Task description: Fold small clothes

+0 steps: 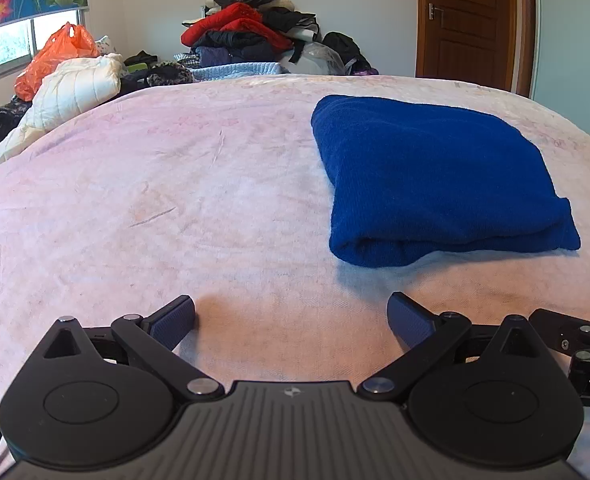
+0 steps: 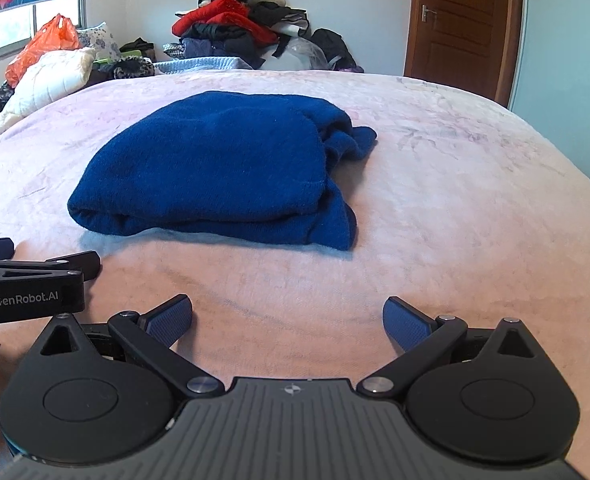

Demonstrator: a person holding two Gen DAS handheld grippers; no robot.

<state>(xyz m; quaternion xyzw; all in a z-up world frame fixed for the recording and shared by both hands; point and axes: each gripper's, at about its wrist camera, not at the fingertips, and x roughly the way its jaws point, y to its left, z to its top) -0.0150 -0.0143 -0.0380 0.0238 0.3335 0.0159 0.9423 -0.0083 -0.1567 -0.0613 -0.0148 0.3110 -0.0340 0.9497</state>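
Observation:
A blue knitted garment (image 1: 431, 176) lies folded into a thick rectangle on the pink bed cover (image 1: 175, 184). It also shows in the right wrist view (image 2: 215, 176), with loose layers bunched at its right end. My left gripper (image 1: 291, 320) is open and empty, low over the cover, near and left of the garment. My right gripper (image 2: 287, 320) is open and empty, just in front of the garment. The left gripper's body shows at the left edge of the right wrist view (image 2: 27, 284).
A heap of clothes (image 1: 243, 36) is piled at the far edge of the bed. A white quilted jacket (image 1: 71, 92) and an orange plastic bag (image 1: 55, 56) lie at the far left. A wooden door (image 1: 467, 20) stands at the back right.

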